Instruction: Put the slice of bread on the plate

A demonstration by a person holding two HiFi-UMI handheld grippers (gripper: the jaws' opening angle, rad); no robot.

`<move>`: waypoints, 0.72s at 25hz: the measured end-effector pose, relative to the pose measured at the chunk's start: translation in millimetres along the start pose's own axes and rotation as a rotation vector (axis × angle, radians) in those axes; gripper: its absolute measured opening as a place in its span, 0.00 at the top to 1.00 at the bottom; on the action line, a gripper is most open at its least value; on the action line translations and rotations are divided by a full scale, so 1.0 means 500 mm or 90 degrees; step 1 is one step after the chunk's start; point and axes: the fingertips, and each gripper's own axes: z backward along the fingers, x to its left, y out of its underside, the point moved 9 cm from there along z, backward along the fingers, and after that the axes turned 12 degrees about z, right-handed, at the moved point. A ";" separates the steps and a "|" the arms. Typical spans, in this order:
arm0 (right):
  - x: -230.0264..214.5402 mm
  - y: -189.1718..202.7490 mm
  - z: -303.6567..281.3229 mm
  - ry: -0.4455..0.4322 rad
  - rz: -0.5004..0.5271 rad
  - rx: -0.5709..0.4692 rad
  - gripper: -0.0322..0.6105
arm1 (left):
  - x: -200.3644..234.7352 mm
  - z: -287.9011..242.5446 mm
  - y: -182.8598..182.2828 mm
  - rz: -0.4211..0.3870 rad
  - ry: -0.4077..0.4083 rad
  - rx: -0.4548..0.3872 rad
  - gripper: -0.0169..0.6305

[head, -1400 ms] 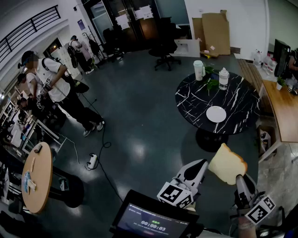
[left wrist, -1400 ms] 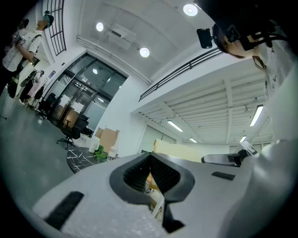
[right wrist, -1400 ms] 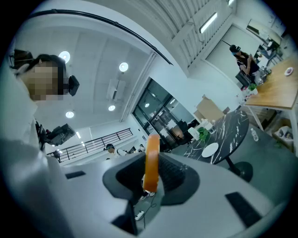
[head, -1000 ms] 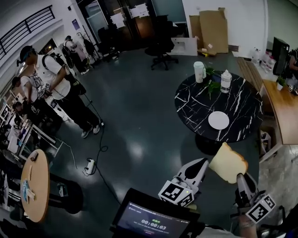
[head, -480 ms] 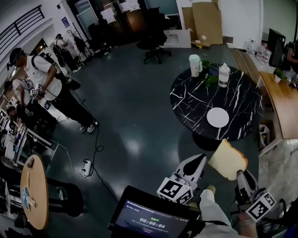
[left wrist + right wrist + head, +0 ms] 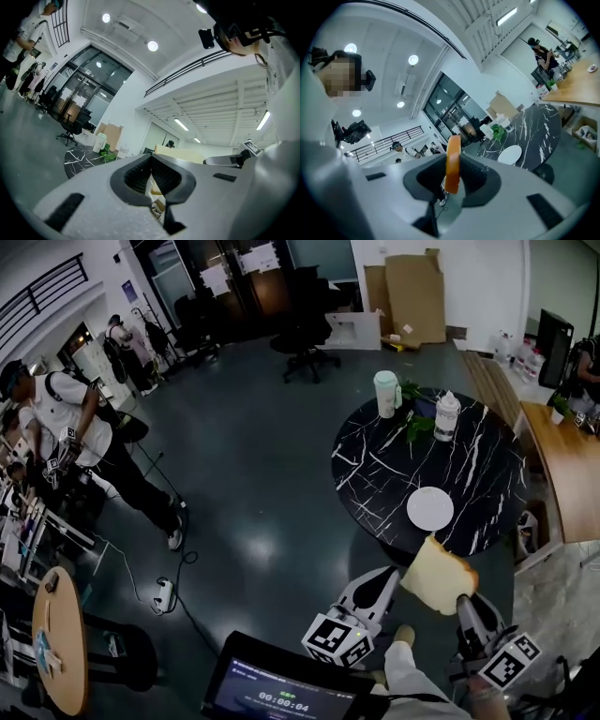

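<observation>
The bread slice [image 6: 438, 576] looks pale, tan-crusted and tilted.

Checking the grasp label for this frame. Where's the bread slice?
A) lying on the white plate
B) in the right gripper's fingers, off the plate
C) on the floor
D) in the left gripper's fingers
B: the fingers of the right gripper are clamped on the bread slice, holding it in the air, while the plate on the table is bare.
</observation>
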 end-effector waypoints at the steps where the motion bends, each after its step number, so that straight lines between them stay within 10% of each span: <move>1: -0.007 -0.002 -0.013 -0.005 -0.001 0.007 0.82 | 0.014 -0.006 0.001 -0.003 -0.008 -0.001 0.96; 18: -0.211 -0.083 -0.123 0.000 -0.036 0.030 0.82 | 0.093 -0.197 0.013 -0.023 -0.033 0.000 0.96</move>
